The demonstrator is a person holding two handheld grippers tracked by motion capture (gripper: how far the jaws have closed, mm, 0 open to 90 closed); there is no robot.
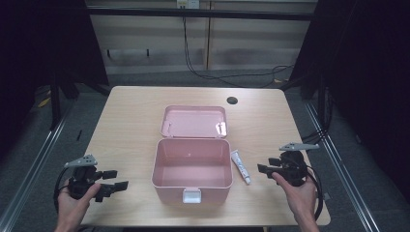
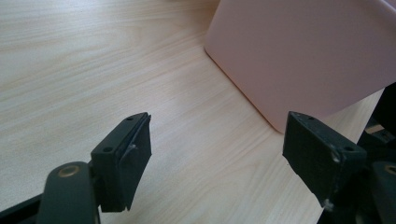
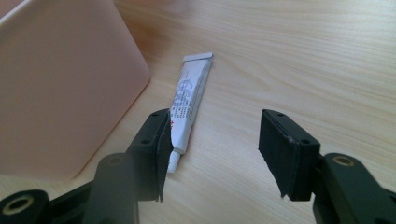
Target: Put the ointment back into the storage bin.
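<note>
A: How far along?
B: Barely begun. The pink box point(image 1: 192, 169) stands open, apparently empty; the tube point(image 3: 190, 100) lies on the surface just beside it.
A: Grippers?
B: Right gripper point(image 3: 212, 154) spread near the tube; left gripper point(image 2: 217, 161) spread, holding nothing.

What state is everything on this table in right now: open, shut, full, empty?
Pink box: open, empty inside.
Lid: laid back flat on the table.
White tube: lying flat beside the box, untouched.
Left gripper: open, holding nothing.
Right gripper: open, holding nothing.
</note>
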